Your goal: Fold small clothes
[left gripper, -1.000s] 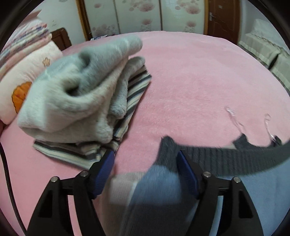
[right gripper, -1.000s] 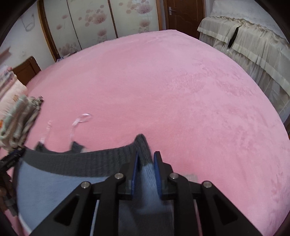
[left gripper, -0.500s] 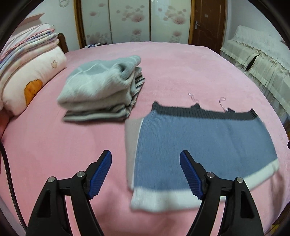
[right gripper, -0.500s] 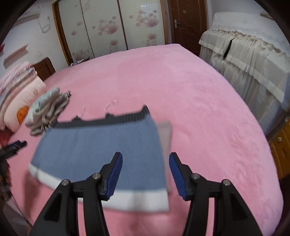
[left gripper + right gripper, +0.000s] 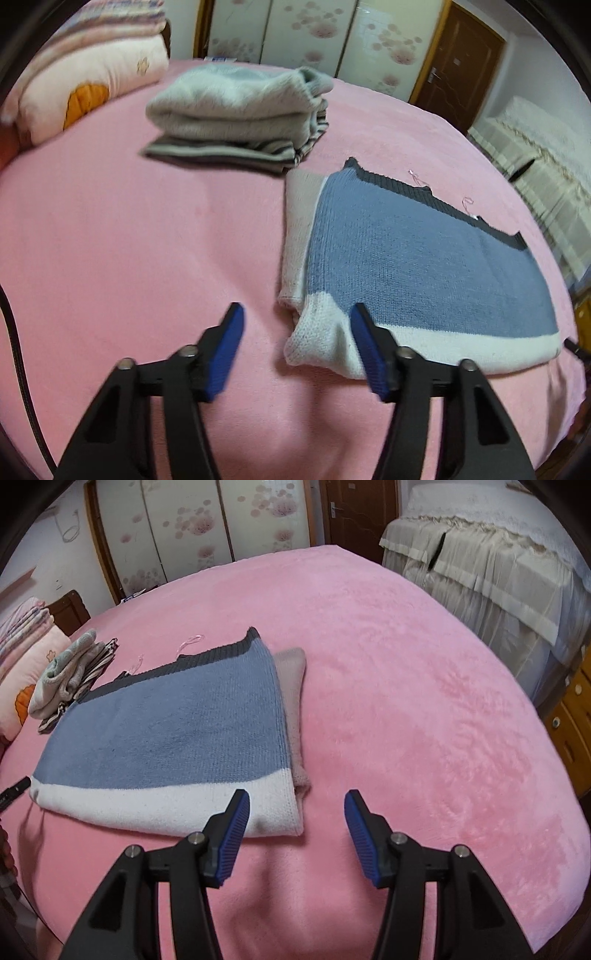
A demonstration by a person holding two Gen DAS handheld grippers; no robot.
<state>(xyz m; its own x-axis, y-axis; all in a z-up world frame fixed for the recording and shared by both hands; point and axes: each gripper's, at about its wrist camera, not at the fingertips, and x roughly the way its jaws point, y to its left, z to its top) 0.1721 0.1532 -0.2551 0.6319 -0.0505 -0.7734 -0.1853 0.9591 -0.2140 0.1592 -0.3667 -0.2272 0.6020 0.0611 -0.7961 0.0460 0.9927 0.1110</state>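
Observation:
A blue knit garment (image 5: 413, 258) with a dark grey collar band and a white hem lies flat on the pink bed (image 5: 147, 258), with a beige sleeve tucked under each side. It also shows in the right wrist view (image 5: 177, 731). My left gripper (image 5: 295, 321) is open and empty, hovering at the garment's near left hem corner. My right gripper (image 5: 295, 805) is open and empty, just off the garment's near right hem corner.
A stack of folded clothes (image 5: 240, 110), grey on top and striped below, sits behind the garment; it also shows in the right wrist view (image 5: 70, 672). A pillow (image 5: 85, 85) lies at the far left. A second bed (image 5: 491, 576) stands to the right. Wardrobe doors (image 5: 207, 528) line the back.
Both grippers let go of the blue garment, opened and pulled back toward its near edge. The garment now lies spread flat on the bed.

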